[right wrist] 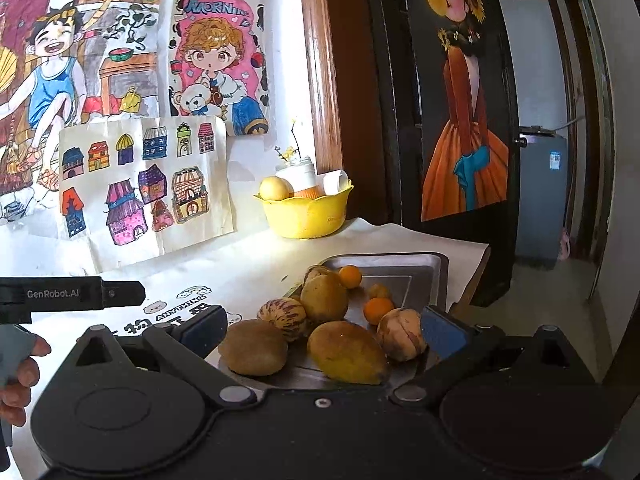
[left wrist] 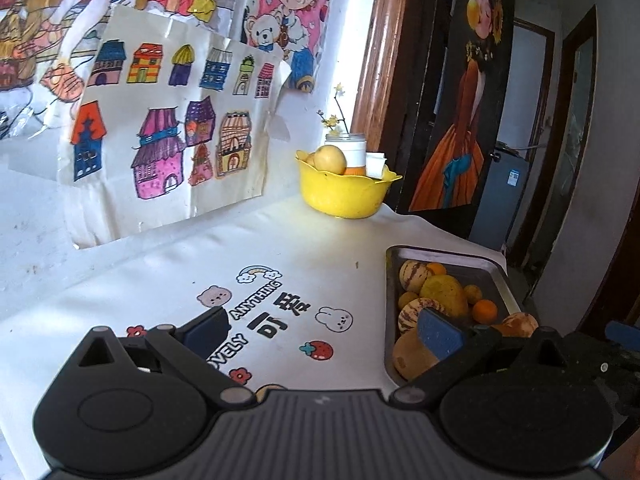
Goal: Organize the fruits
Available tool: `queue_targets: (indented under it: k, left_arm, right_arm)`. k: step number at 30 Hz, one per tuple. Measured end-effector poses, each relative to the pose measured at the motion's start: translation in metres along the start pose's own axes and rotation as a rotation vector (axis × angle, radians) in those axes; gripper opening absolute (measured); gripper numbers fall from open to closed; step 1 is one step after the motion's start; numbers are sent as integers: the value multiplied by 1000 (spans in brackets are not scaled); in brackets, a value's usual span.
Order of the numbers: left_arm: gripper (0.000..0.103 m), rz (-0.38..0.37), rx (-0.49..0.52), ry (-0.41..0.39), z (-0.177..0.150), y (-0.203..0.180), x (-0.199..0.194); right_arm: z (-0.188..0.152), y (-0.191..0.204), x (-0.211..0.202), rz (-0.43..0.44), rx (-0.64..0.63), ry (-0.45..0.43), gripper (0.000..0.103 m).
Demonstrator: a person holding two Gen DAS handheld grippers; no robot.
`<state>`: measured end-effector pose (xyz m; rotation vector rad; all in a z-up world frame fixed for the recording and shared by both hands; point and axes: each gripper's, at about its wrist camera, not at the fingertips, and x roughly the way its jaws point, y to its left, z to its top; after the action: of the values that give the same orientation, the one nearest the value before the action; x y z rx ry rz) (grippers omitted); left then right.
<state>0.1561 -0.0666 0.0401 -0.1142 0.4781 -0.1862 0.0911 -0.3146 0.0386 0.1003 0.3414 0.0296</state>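
Note:
A metal tray holds several fruits: a brown kiwi, a yellow mango, striped melons, small oranges. It also shows in the left wrist view at the right. My right gripper is open and empty, its fingers on either side of the near fruits. My left gripper is open and empty above the printed white tablecloth, left of the tray. A yellow bowl at the back holds an apple and a white jar.
Children's drawings hang on the wall behind the table. A dark door with a painting stands to the right, past the table's edge. The left gripper's body and the person's hand show at the left of the right wrist view.

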Motion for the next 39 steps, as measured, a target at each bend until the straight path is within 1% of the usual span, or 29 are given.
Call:
queue_targets:
  k: [7,15,23,30,34,39]
  left_arm:
    - [103,3,-41,-5,-8,11,-11]
    - [103,25,-18,-11,-17,17,-22]
    - [103,56,-59,5,-26,32,-32]
    - [103,116,-91,-9,-39,45,-46]
    - [103,132,-98,2,-47,49,-49]
    - [103,136,-106,-1,-52,53,-51]
  right_arm:
    - [-9,20,-14,0,-44,-28,102]
    - [-13,37,-25,16,-58,-58,102]
    - [-22,46,-31,33,-12,-60,102]
    - [-40,54,-34,64,17,-33,102]
    - [-46,54,-36,59,24,-28,102]
    - [-51,53,-41,41,22,-56,102]
